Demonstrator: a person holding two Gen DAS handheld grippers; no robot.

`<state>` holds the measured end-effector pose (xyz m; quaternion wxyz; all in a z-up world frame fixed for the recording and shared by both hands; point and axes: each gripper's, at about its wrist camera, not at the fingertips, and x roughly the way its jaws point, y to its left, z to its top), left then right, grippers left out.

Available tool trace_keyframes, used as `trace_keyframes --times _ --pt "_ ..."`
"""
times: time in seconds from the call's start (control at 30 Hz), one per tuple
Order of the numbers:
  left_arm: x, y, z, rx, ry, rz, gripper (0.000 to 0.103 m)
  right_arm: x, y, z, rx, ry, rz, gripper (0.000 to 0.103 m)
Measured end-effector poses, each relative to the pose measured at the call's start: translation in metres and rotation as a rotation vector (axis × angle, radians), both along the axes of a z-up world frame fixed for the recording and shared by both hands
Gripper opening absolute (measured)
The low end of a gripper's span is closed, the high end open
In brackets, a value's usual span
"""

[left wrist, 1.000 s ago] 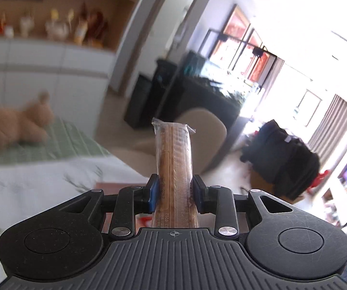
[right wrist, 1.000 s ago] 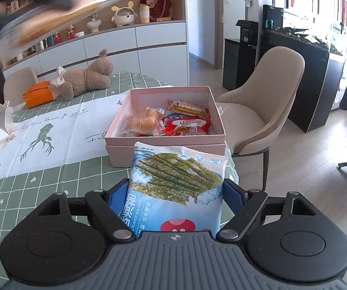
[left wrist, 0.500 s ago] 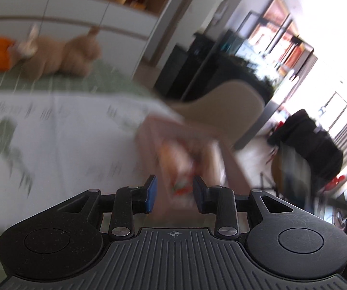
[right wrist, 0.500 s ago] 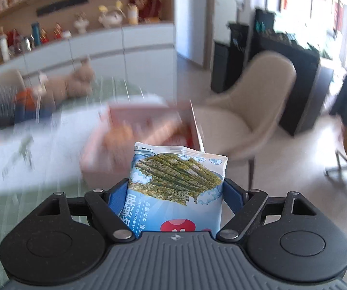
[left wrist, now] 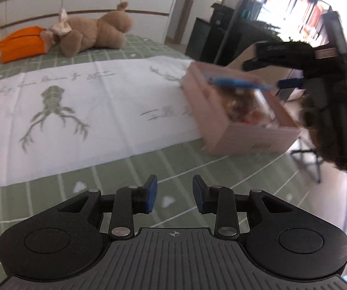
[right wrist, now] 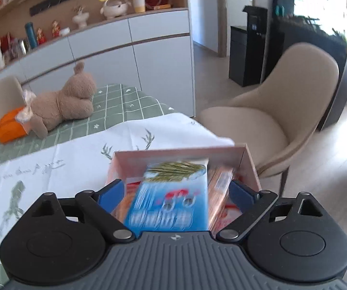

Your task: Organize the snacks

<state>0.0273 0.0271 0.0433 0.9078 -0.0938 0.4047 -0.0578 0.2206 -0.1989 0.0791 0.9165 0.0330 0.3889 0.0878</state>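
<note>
Seaweed packet (right wrist: 171,200) now blurred, seemingly loose between widened jaws.

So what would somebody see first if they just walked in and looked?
Probably the blue seaweed snack packet between the right tongs, whose jaws have just been opening, right above the pink cardboard box of snacks at the table's edge. Next, the brown plush teddy bear lying beside an orange pouch at the far end of the green checked tablecloth.
</note>
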Motion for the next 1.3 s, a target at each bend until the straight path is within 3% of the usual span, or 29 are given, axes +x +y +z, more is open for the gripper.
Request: trace_keyframes --times 0.1,0.3,0.47,0.53,0.73,1.03,1.3 --pt "-0.012 -0.007 -0.010 0.087 0.005 -0.003 0.036 -0.036 -0.006 -0.007 0.011 -0.028 0.005 0.094" --pt "-0.019 -0.018 -0.036 0.095 0.027 0.018 0.036 -0.123 -0.007 -0.044 -0.062 -0.019 0.027 0.095" --pt "-0.019 -0.039 -0.045 0.170 -0.061 -0.011 0.040 -0.162 0.006 -0.087 -0.089 0.091 0.064 0.095" --pt "-0.019 -0.046 -0.048 0.204 -0.088 -0.029 0.047 -0.172 0.013 -0.093 -0.123 0.062 0.065 0.096" --pt "-0.022 -0.049 -0.057 0.205 -0.177 0.011 0.049 -0.175 0.013 -0.101 -0.128 0.013 -0.010 0.103" --pt "-0.014 -0.052 -0.057 0.231 -0.182 0.026 0.053 -0.182 0.006 -0.106 -0.116 -0.091 -0.016 0.103" --pt "-0.014 -0.051 -0.058 0.223 -0.181 0.027 0.053 -0.180 0.007 -0.106 -0.113 -0.090 -0.016 0.103"
